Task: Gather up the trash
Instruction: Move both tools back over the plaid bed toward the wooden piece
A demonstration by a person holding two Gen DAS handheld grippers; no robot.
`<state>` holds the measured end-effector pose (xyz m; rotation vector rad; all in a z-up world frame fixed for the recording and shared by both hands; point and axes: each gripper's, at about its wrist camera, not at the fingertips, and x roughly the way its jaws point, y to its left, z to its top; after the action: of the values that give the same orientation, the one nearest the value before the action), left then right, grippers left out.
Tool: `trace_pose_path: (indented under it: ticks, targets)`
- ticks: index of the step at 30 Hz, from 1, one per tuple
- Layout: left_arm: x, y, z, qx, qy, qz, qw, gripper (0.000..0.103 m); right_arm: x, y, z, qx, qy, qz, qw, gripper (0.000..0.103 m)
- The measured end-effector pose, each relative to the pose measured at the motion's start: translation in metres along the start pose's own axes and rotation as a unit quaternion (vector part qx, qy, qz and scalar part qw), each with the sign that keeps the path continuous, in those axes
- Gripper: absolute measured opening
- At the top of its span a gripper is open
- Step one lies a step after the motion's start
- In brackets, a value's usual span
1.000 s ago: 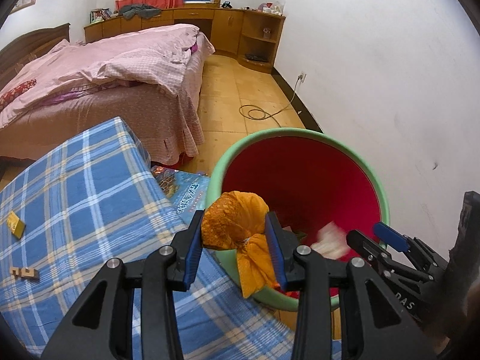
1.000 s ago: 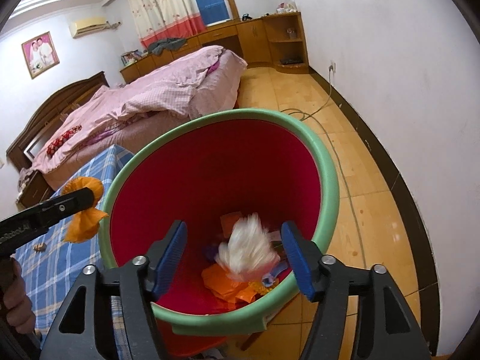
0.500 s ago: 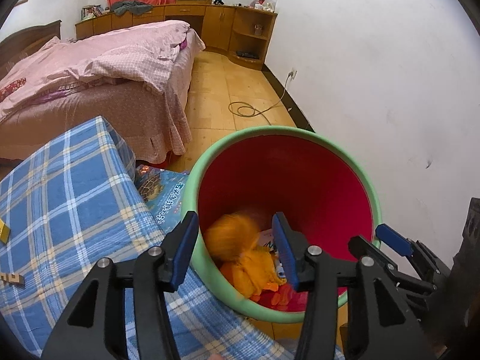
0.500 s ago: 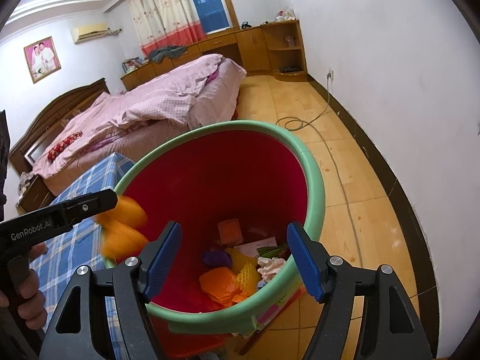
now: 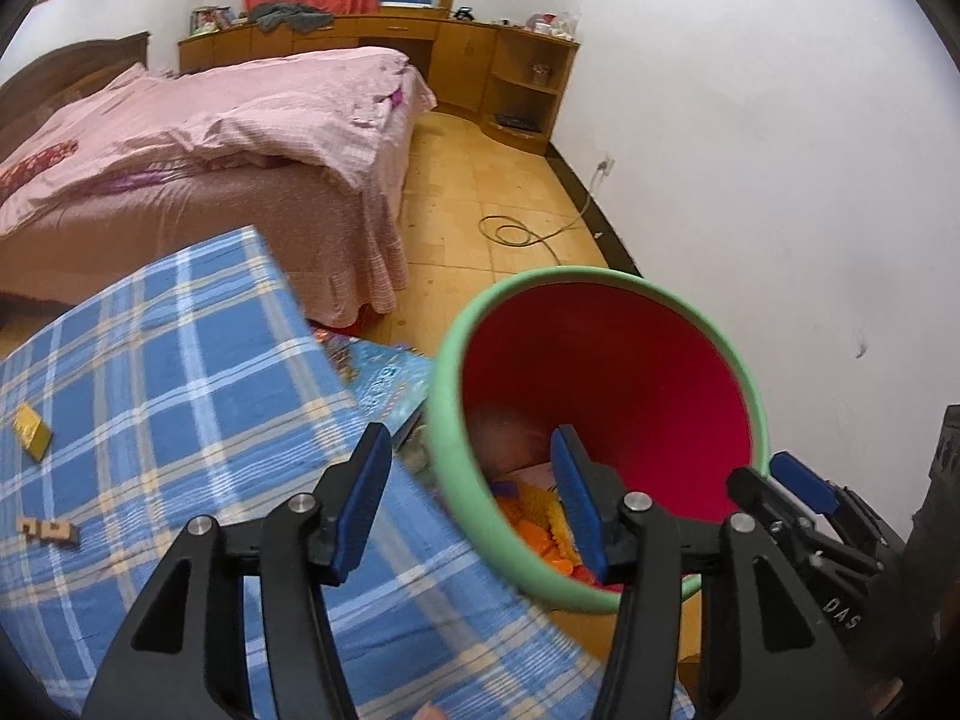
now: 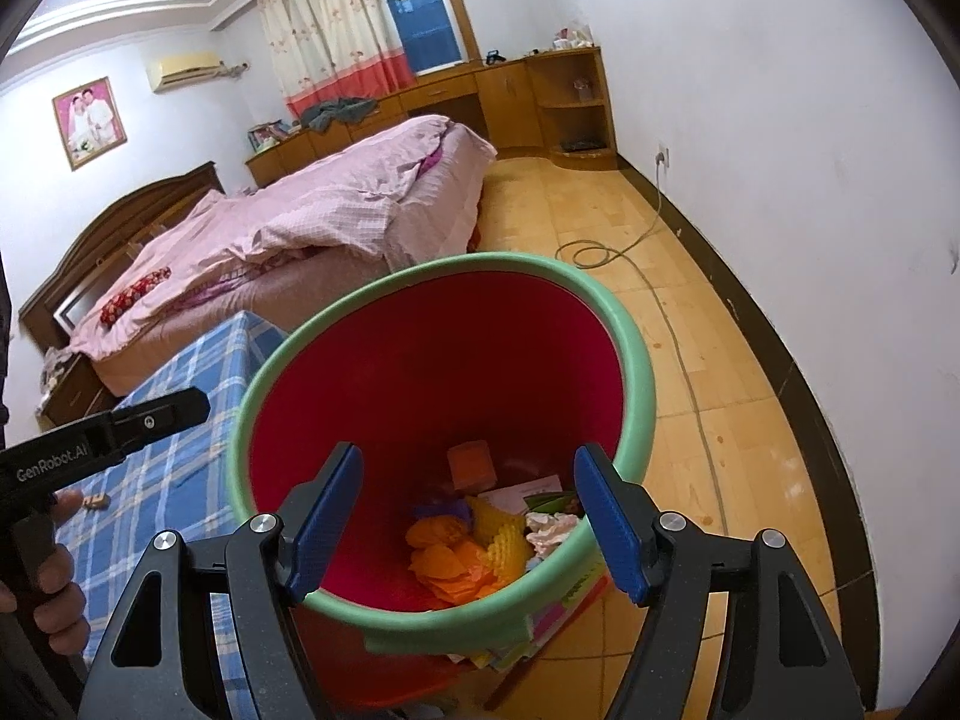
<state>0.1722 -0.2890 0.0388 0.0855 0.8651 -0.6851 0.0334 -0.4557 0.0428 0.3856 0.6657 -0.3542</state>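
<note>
- Hanging over the near rim of the trash bin (image 5: 600,591), the left gripper (image 5: 468,504) has its blue-padded jaws spread apart with nothing between them; one pad sits above the checked cloth, the other above the bin's opening.
- The right gripper (image 6: 468,519) is likewise released and empty, its jaws straddling the bin's near rim (image 6: 420,615) from above.
- The bin is red inside with a green rim and stands on the floor beside the table covered in blue plaid cloth (image 5: 150,396).
- At the bin's bottom lies the trash: orange crumpled wrapping (image 6: 444,558), a yellow mesh piece (image 6: 504,537), a whitish crumpled tissue (image 6: 549,528), an orange block (image 6: 471,462) and some paper (image 6: 528,489).
- On the cloth, well apart from the bin, lie a yellow block (image 5: 31,429) and a small wooden piece (image 5: 48,531).
</note>
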Motion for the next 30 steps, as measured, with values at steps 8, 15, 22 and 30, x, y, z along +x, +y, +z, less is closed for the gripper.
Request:
trace_pose_path:
  ticks: [8,15,22,30]
  targets:
    - [-0.013,0.049,-0.013,-0.044,0.000,0.041,0.9982,0.055,-0.002,0.019,-0.004,-0.006,0.005,0.015,1.000,0.074]
    - [-0.017,0.107,-0.018,-0.101,-0.007,0.085,0.9913,0.055,-0.004,0.035,-0.007,-0.018,0.010,0.024,0.999,0.074]
    - [-0.016,0.152,-0.023,-0.141,-0.007,0.109,0.9840,0.055,-0.002,0.046,-0.009,-0.027,0.016,0.029,0.999,0.074]
    - [-0.014,0.180,-0.042,-0.173,0.025,0.113,0.9781,0.055,-0.005,0.053,-0.012,-0.029,0.019,0.033,0.999,0.074]
